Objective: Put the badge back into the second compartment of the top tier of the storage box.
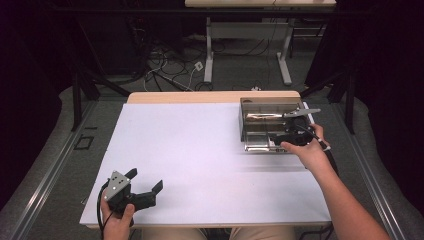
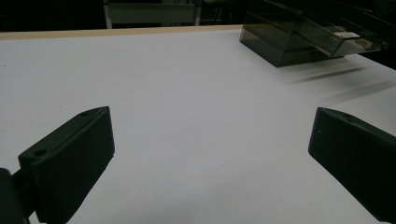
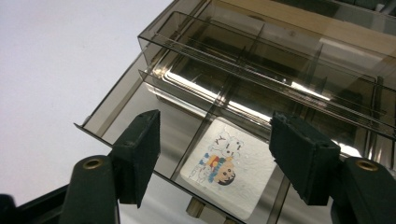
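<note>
Right gripper (image 3: 215, 154) hovers over the smoky drawer organizer (image 3: 261, 70), jaws apart, nothing clamped; cartoon card (image 3: 229, 170) lies in its pulled-out drawer. Left gripper (image 1: 145, 186) gapes wide, well apart from it.

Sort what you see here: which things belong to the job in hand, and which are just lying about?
Part of the job:
right gripper, jaws apart over the pulled-out drawer
smoky clear drawer box
white cartoon-printed square lying in a drawer compartment

Just lying about:
left gripper, open, near the white table edge
cables on the floor
second table behind
</note>
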`<state>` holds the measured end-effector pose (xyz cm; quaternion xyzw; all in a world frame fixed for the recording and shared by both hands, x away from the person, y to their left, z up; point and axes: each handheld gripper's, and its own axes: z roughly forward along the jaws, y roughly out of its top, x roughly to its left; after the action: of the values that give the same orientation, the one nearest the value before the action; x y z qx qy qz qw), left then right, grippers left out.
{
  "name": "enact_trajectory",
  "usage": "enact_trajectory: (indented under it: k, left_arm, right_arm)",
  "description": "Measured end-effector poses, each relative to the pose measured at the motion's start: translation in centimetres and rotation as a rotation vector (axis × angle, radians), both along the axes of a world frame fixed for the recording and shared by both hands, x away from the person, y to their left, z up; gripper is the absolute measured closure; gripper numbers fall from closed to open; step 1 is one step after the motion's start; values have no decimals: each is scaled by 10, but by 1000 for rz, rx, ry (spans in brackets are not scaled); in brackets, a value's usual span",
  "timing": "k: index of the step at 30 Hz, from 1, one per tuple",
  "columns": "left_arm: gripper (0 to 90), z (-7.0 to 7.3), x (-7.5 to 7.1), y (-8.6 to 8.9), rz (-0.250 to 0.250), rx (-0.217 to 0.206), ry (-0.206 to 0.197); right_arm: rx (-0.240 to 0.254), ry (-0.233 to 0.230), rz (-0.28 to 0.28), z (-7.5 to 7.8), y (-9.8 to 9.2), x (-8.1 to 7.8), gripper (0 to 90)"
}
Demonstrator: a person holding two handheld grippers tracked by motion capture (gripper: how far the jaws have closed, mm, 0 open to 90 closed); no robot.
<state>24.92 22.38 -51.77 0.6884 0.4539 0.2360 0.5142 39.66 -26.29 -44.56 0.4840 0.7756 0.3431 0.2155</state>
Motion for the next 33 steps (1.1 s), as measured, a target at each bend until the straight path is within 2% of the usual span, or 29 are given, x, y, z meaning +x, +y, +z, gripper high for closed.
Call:
enact_trajectory:
  k: [3,5,6,9,14,20,23,30,33]
  left_arm:
    - [6,0,0,1,0,0,-1]
    - [6,0,0,0,-2,-2,2]
    - [6,0,1,0,-3,-4,2]
    - [6,0,1,-1,-6,-4,2]
    - [6,-1,3,-1,-8,-4,6]
    - [5,-1,2,-1,-12,-4,10]
    - [5,0,2,0,-11,-13,7]
    - [5,0,1,3,2,-37,13]
    - [5,1,1,3,2,-34,12]
  right_arm:
    - [13,-18,19,0,1,-3,309]
    - [26,-49,53,-1,1,-4,236]
    - [40,-45,57,-3,2,-4,213]
    - [23,-63,68,-3,3,-6,153]
    - [5,-67,69,0,4,-11,128]
    - [-1,-68,60,2,6,-18,0]
    - [-7,-73,63,2,8,-23,0]
    - [25,-125,71,5,11,-34,0]
    - [34,-153,78,7,13,-41,0]
